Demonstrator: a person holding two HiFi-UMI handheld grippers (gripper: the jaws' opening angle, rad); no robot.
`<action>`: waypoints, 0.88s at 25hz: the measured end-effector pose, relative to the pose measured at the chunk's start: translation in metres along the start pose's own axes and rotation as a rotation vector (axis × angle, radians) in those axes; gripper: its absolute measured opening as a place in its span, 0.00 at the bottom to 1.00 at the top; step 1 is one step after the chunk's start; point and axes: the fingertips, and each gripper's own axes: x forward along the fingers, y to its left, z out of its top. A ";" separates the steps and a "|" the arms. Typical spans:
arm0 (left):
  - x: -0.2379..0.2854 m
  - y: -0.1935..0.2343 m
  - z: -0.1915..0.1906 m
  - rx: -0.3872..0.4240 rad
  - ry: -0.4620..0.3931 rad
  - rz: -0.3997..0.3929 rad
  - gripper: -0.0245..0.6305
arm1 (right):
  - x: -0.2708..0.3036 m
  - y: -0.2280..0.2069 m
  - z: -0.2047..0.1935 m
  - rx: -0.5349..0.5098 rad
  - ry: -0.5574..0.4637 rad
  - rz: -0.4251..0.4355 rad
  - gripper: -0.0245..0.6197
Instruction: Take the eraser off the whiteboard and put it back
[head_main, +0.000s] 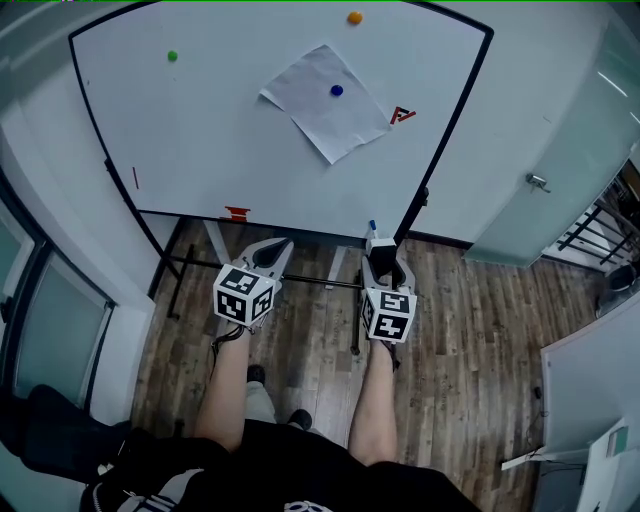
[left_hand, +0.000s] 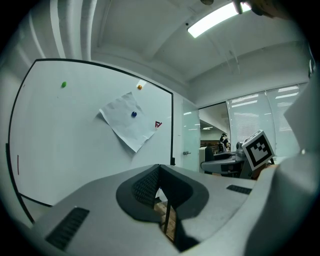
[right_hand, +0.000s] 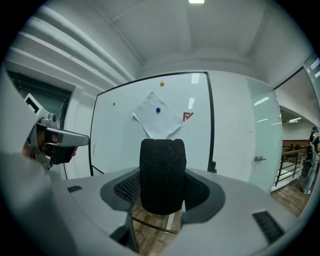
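left gripper (head_main: 276, 248): lower centre-left of head view, points up-frame, jaws together, nothing between them
right gripper (head_main: 382, 250): lower centre-right, level with the left one, jaws clamped on eraser (right_hand: 162, 175)
left forearm (head_main: 222, 405): bare, stretched forward
right forearm (head_main: 370, 415): bare, parallel to the left

Bare whiteboard (head_main: 200, 130) left of paper (head_main: 318, 112)

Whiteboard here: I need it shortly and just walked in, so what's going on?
A person faces the black-framed whiteboard, a tool in each hand. The right tool grips the black felt-faced eraser, off the board near its lower edge. The left tool is shut and empty. The eraser is not yet put back.
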 end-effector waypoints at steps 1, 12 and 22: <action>0.001 0.004 -0.001 -0.002 0.000 -0.003 0.06 | 0.004 0.002 0.000 0.001 0.001 0.000 0.41; 0.021 0.110 0.010 0.011 -0.023 -0.032 0.06 | 0.091 0.060 0.051 -0.035 -0.022 -0.033 0.41; 0.041 0.268 0.099 0.138 -0.117 -0.053 0.06 | 0.222 0.161 0.207 -0.140 -0.173 -0.072 0.41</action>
